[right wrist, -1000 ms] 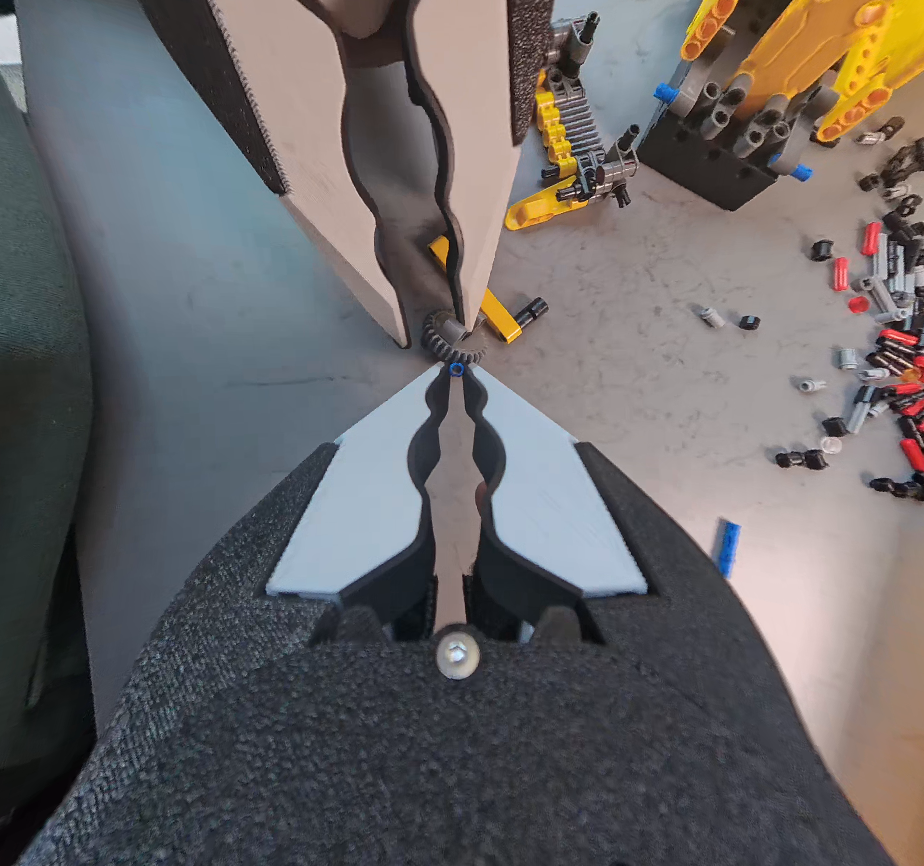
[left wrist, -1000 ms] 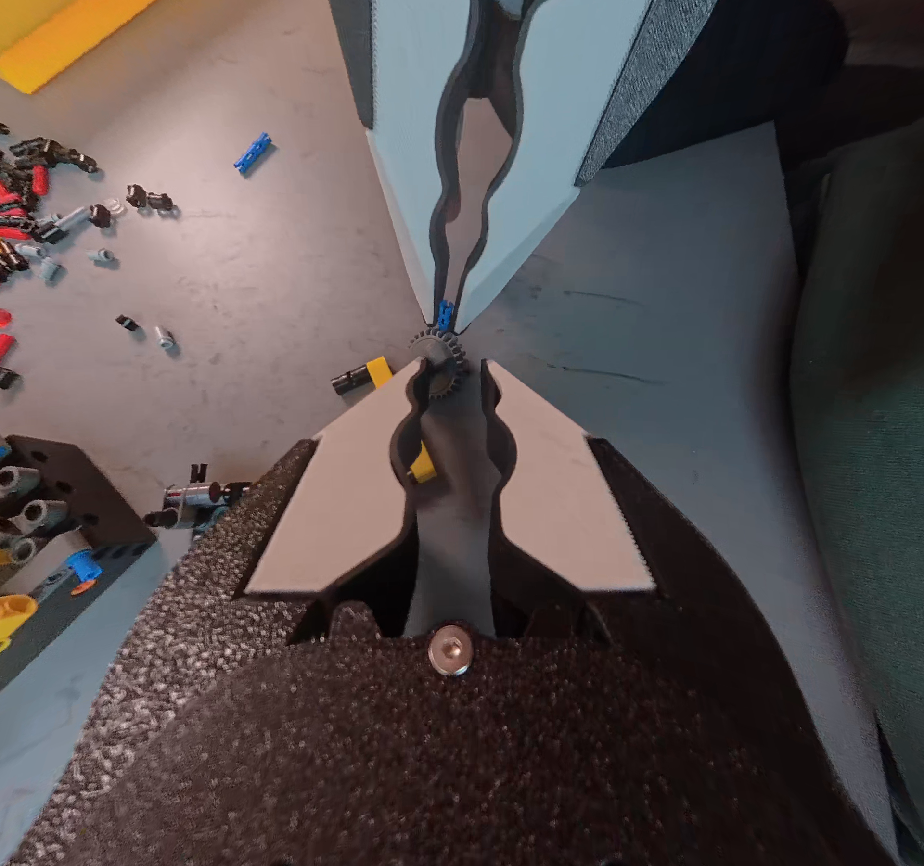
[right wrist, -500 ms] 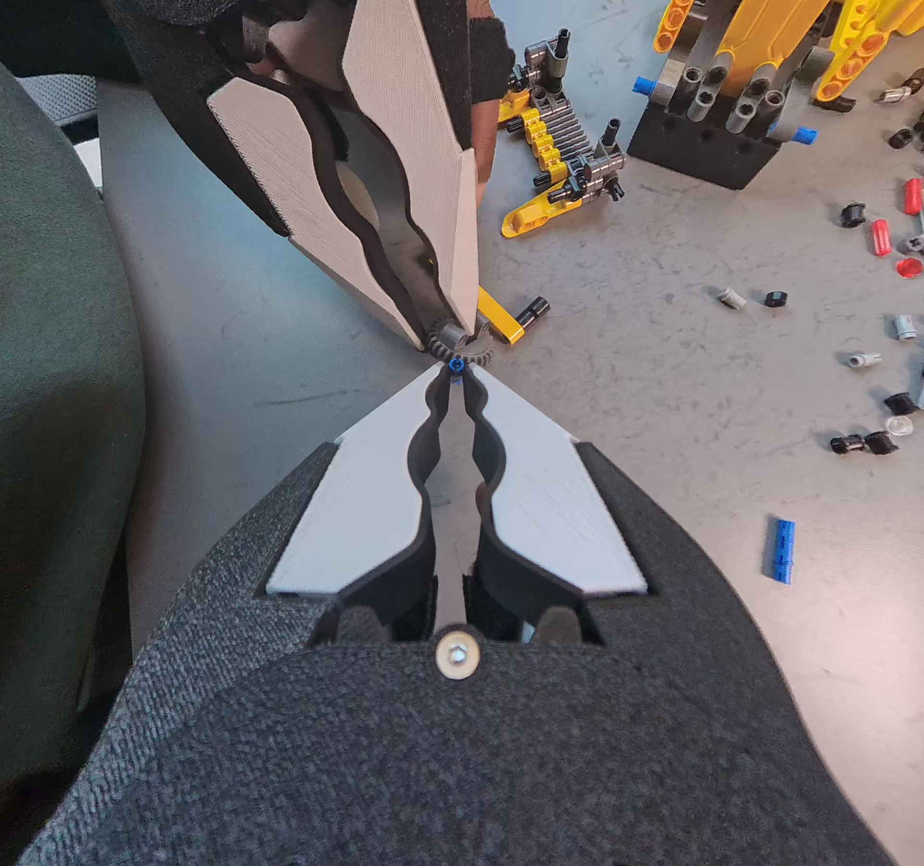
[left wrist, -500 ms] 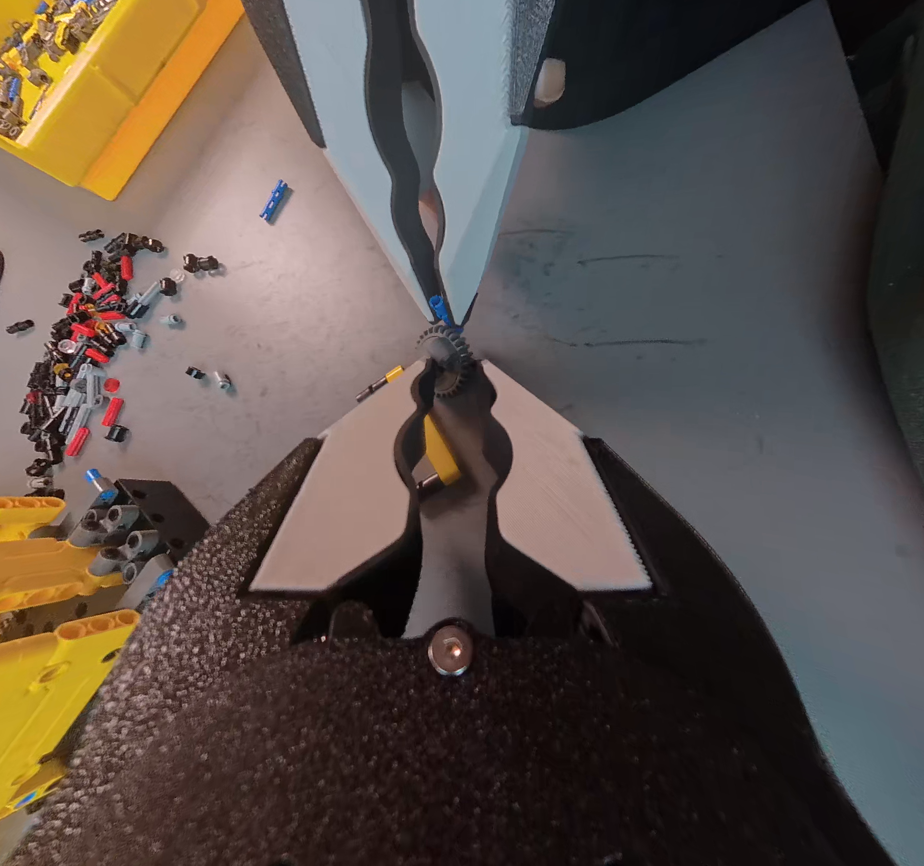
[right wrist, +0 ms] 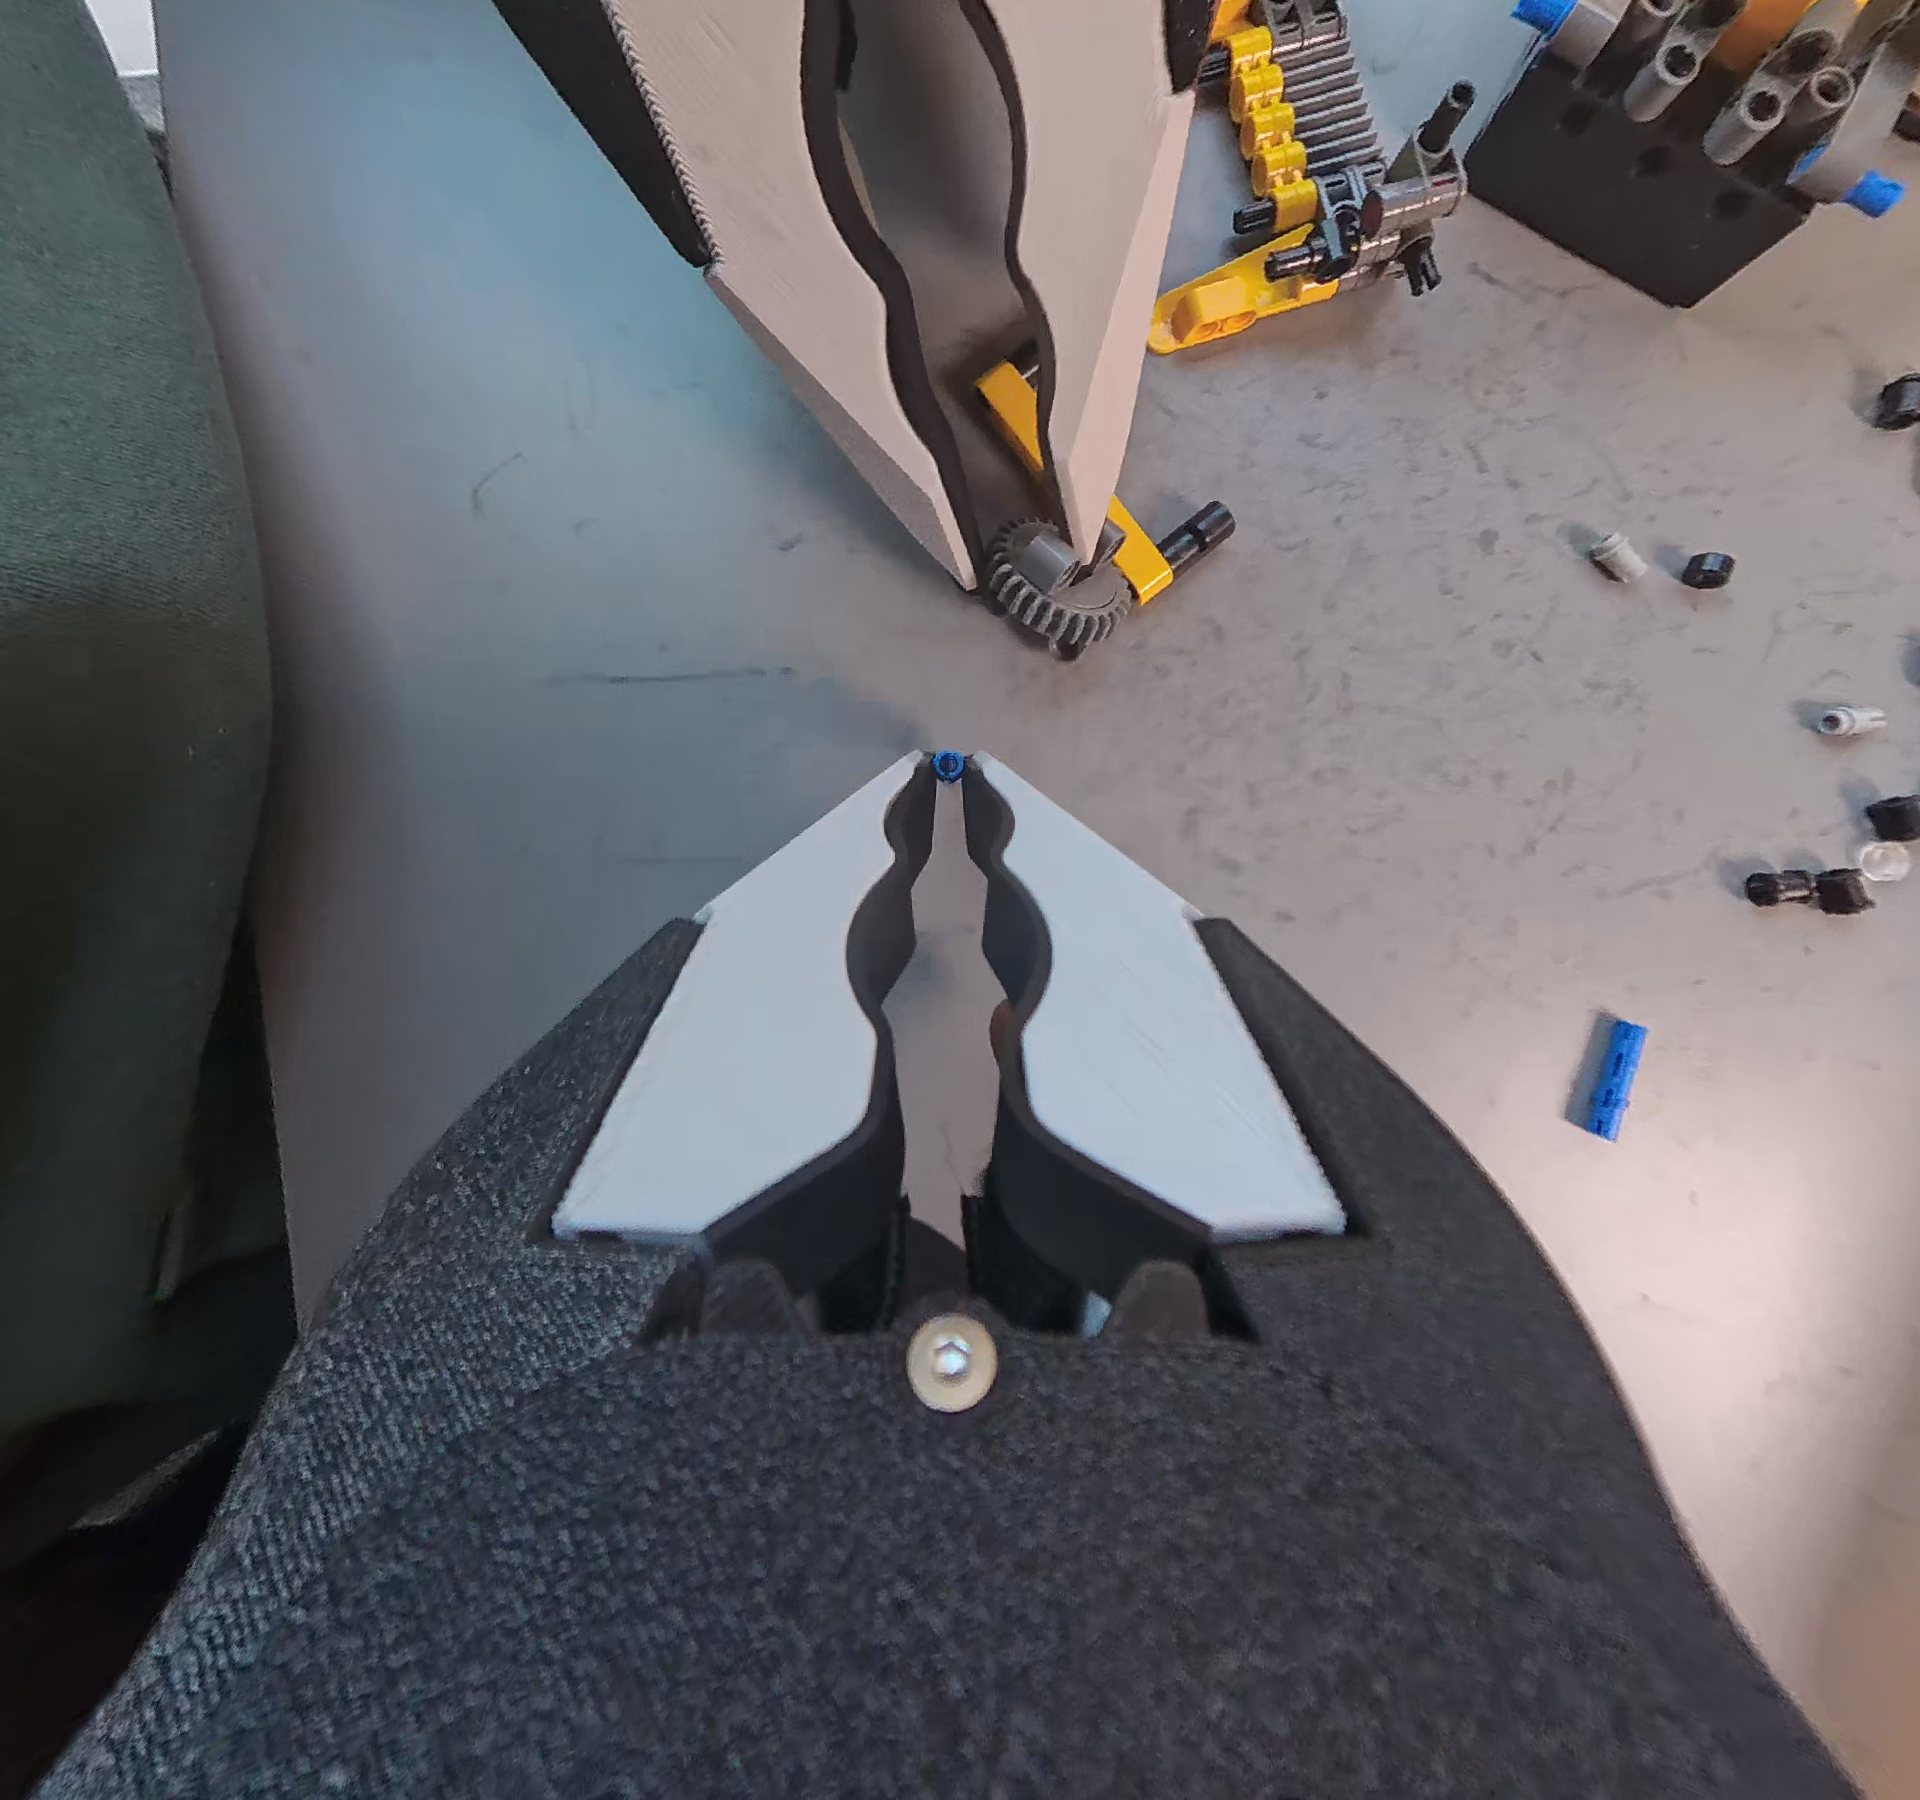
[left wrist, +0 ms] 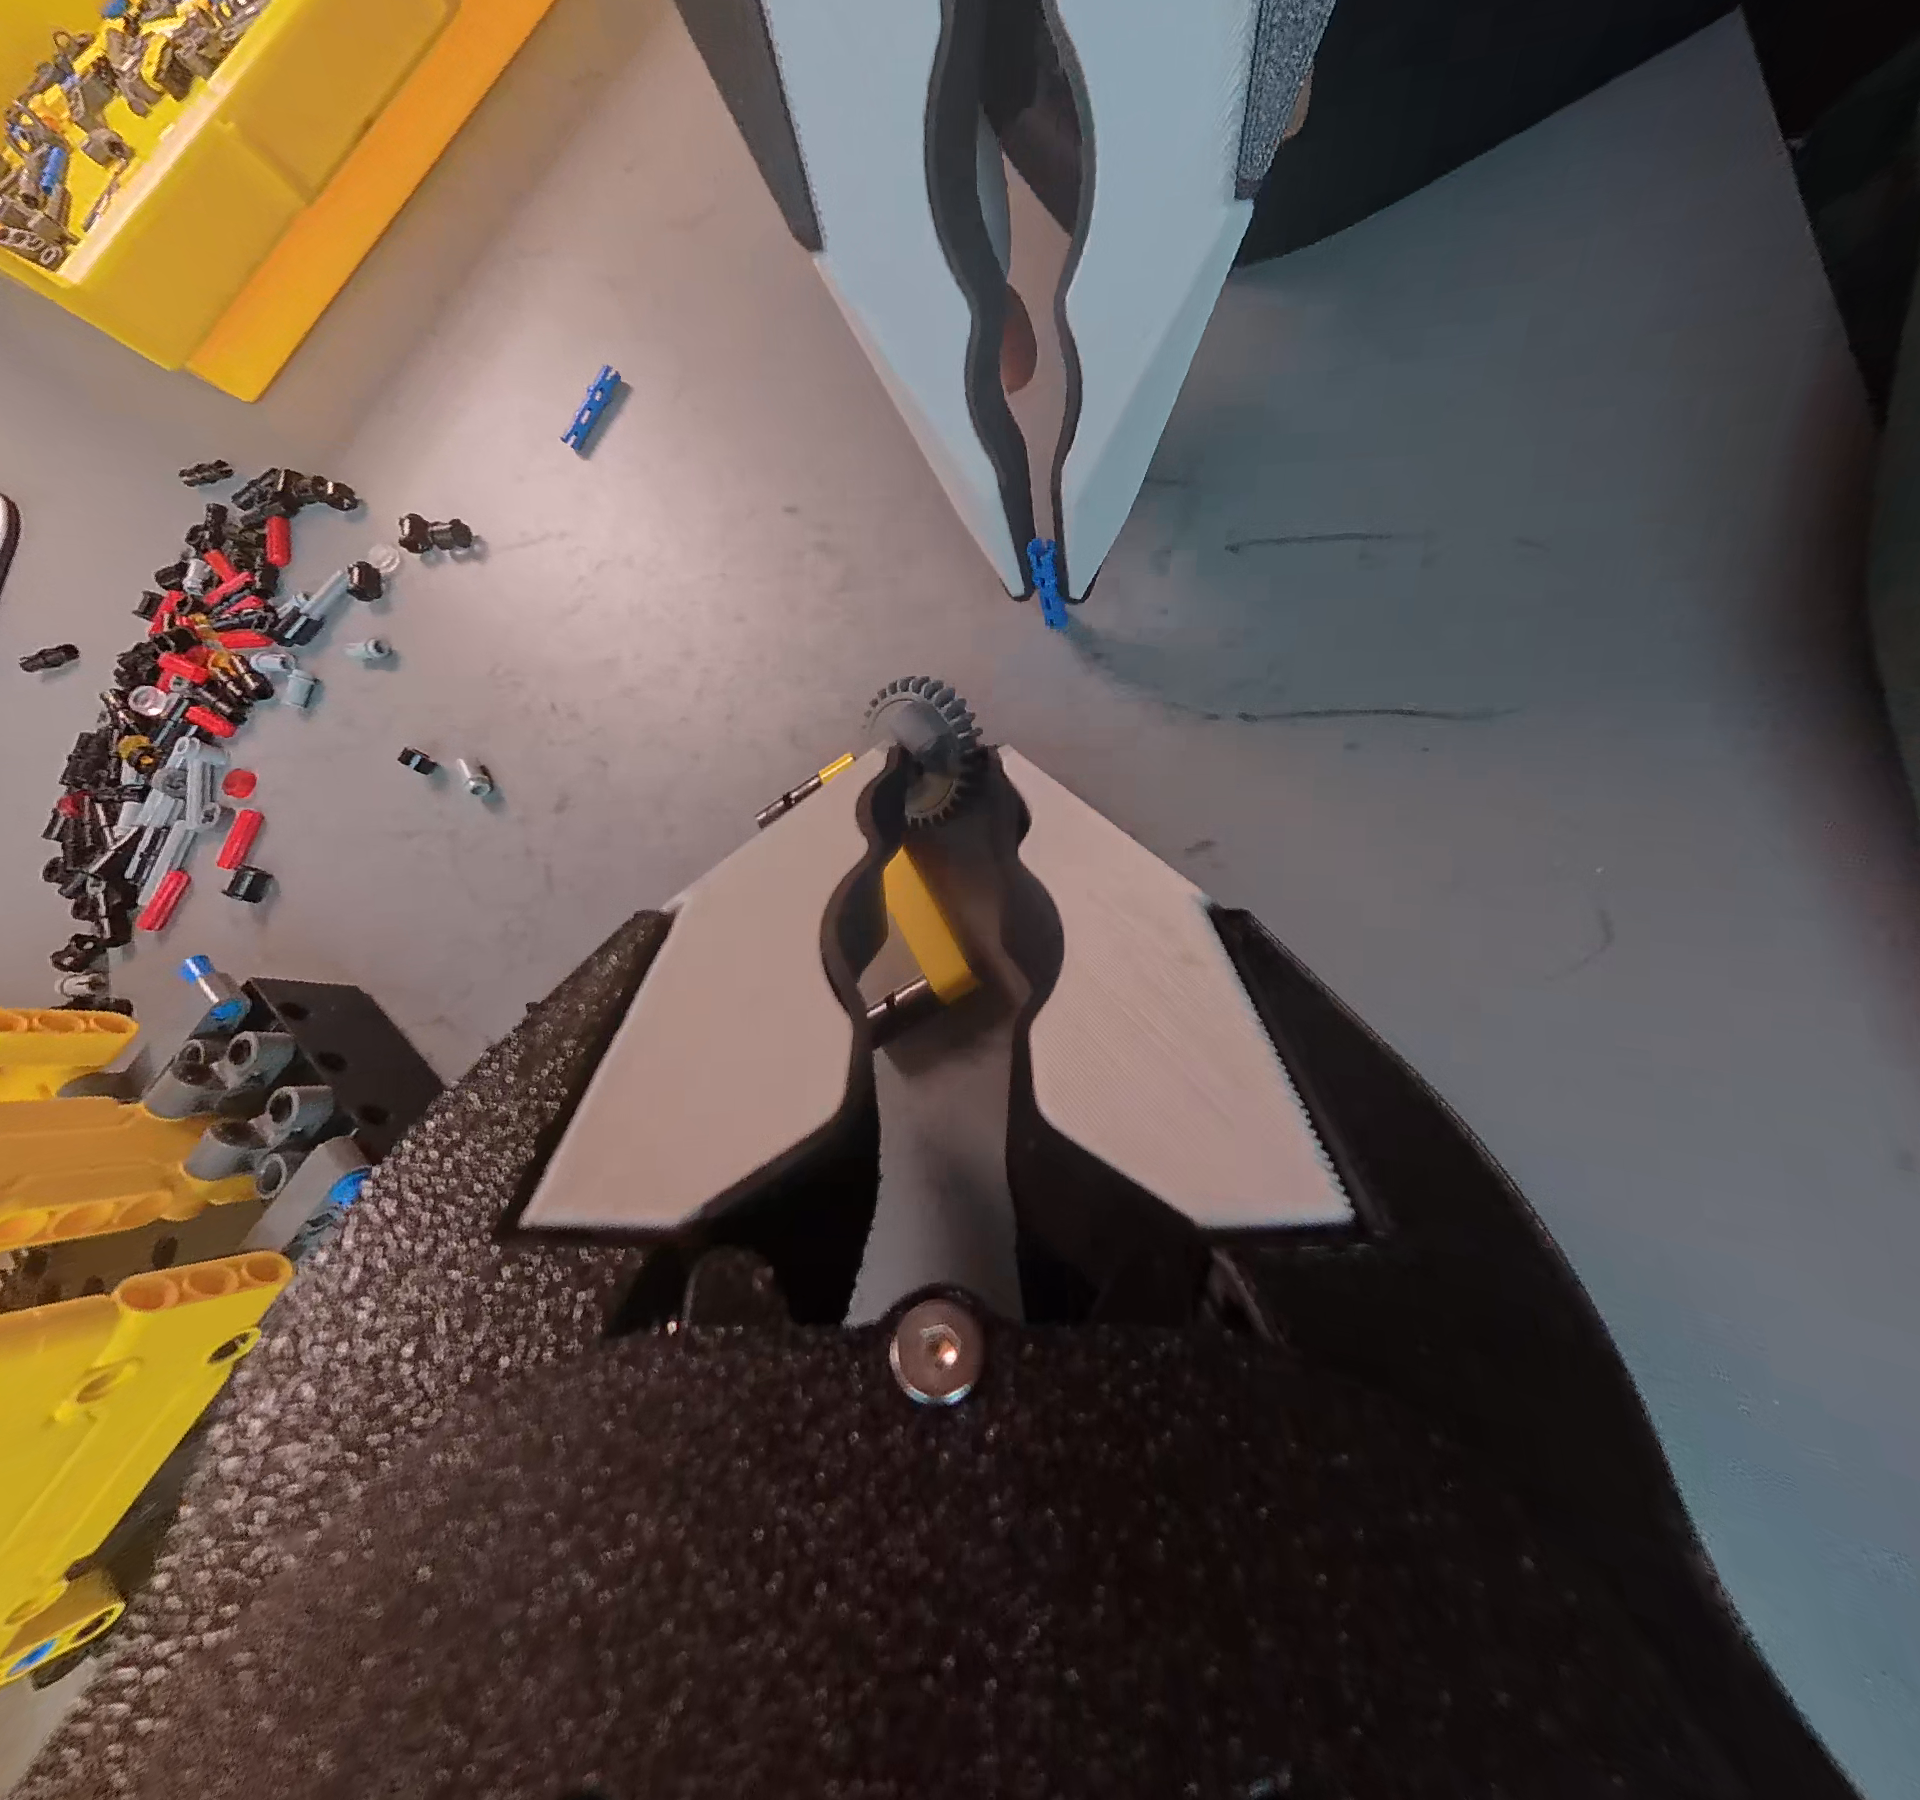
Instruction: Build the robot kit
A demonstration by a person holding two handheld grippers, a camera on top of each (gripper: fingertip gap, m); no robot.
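My left gripper is shut on a small assembly: a dark grey gear joined to a yellow beam with a black pin. It also shows in the right wrist view, with the gear and beam at its tips. My right gripper is shut on a small blue pin, end-on. In the left wrist view that gripper holds the blue pin pointing down toward the gear, a short gap apart.
A grey table lies below. A heap of red, black and grey pins, a loose blue pin and a yellow bin of parts are to the left. A yellow and black model and a yellow-grey subassembly stand nearby. Less than 4 cm separates the two grippers' tips.
The two grippers have drawn apart. The blue pin was touching the gear's hub; now a clear gap separates them. Both keep their grips.
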